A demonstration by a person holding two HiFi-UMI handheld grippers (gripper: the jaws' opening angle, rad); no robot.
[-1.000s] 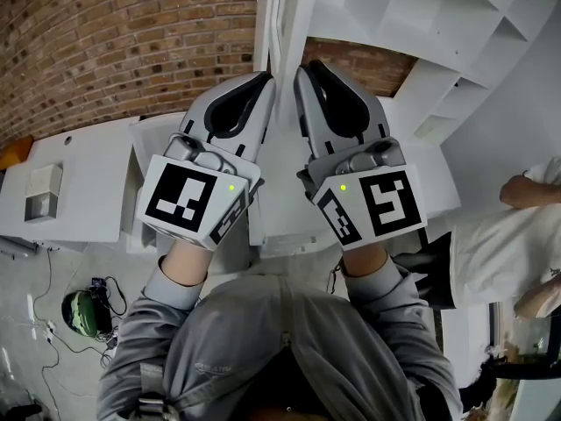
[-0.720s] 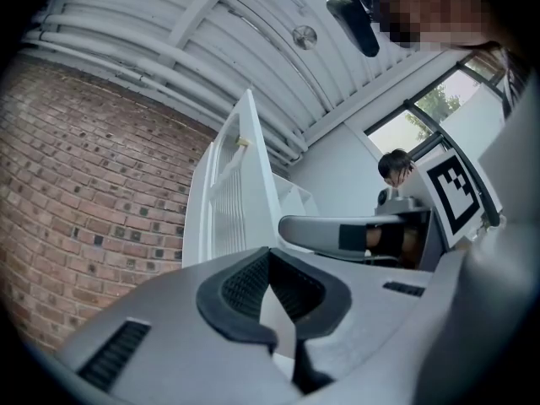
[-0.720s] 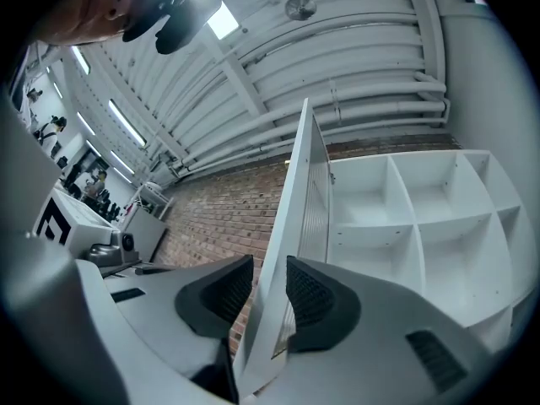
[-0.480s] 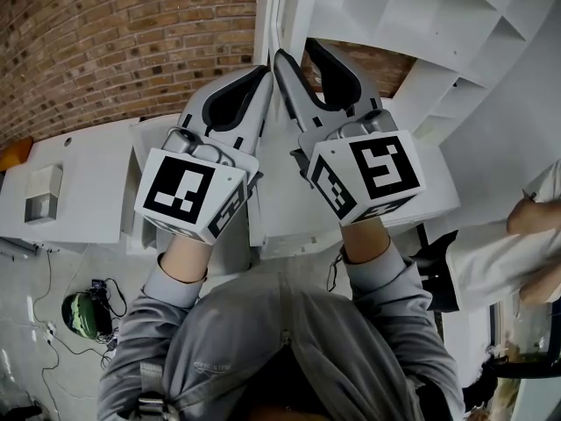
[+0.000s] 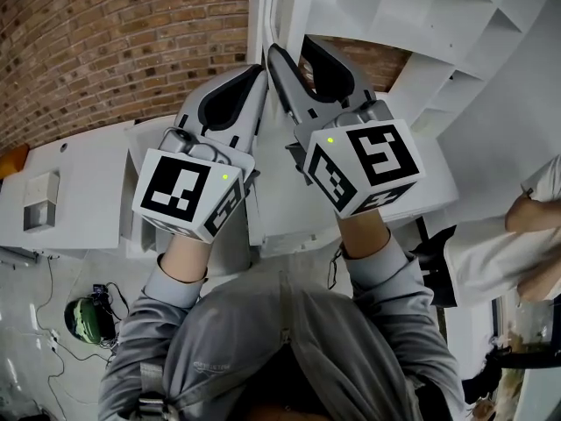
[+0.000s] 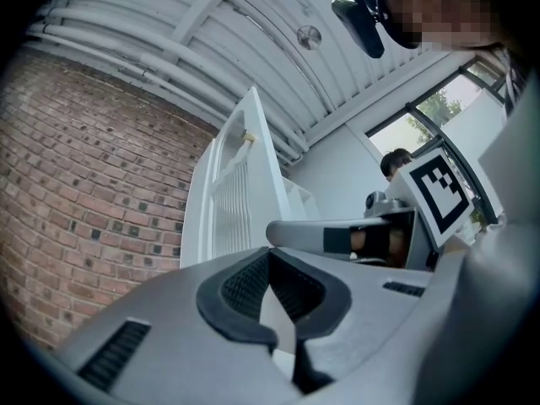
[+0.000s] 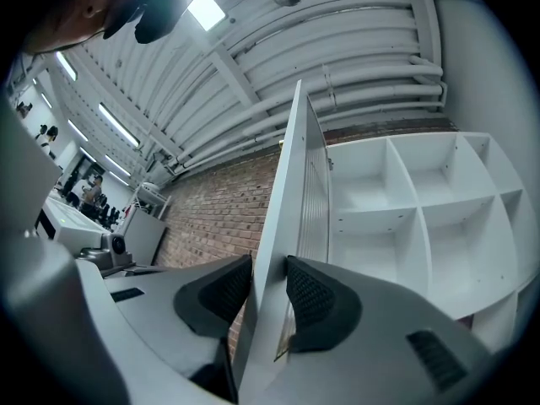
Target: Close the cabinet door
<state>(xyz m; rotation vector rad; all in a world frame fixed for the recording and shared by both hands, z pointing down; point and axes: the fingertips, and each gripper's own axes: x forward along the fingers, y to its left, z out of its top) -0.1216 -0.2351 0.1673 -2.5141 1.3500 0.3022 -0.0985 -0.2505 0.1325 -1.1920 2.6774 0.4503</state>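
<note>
Seen from above: two hand-held tools raised side by side at a white door (image 5: 263,7), swung out edge-on from a cabinet (image 7: 422,201) of open shelves, with a brick wall (image 5: 105,42) to the left. On the right gripper (image 7: 268,264), jaws just opened wide, astride the door's free edge, one pad close against each face, no squeeze apparent. On the left gripper (image 6: 270,253), jaws closed tip to tip, nothing between them, just beside the door's left face and near the right gripper. At far right, partly in view, another person (image 5: 504,248) in white.
</note>
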